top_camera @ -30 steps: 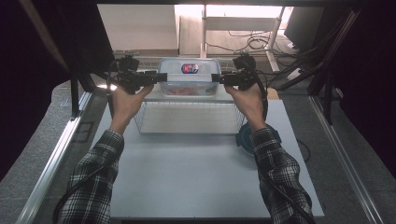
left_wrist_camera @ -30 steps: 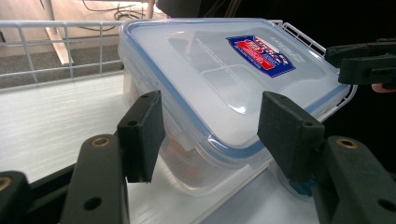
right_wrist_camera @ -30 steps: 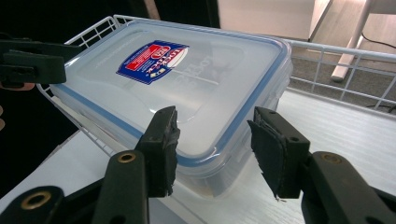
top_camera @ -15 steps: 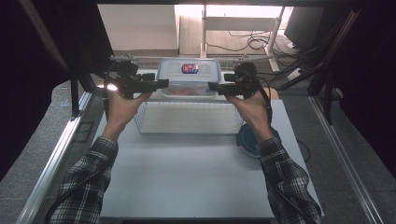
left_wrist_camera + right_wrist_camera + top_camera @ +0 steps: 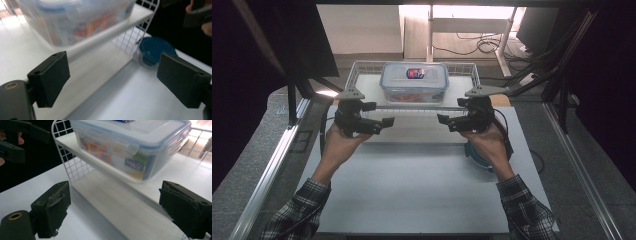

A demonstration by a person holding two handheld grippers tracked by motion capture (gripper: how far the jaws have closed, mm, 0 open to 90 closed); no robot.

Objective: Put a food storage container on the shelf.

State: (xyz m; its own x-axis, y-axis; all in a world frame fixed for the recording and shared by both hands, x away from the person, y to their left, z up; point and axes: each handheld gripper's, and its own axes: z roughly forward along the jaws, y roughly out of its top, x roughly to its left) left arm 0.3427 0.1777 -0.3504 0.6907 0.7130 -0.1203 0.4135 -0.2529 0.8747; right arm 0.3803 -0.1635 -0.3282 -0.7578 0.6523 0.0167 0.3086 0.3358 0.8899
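Observation:
A clear lidded plastic container (image 5: 414,81) with colourful contents stands on the top shelf of a white wire rack (image 5: 357,70). My left gripper (image 5: 379,114) hangs in front of the rack, left of the container and apart from it. My right gripper (image 5: 451,112) mirrors it on the right. Both sets of jaws have just been opening and stand open with nothing between them. In the left gripper view the container (image 5: 75,20) lies beyond the spread left gripper (image 5: 116,75). In the right gripper view the container (image 5: 130,142) sits past the right gripper (image 5: 115,207).
A blue round dish (image 5: 477,153) lies on the white table (image 5: 412,195) under my right hand, beside the rack's side grid (image 5: 130,40). The rack has a lower shelf board (image 5: 117,202). Dark frame posts and cables stand at both sides.
Both grippers left the container's sides, drew back toward the person and sank a little. Their jaws opened wider. The container stays on the top shelf.

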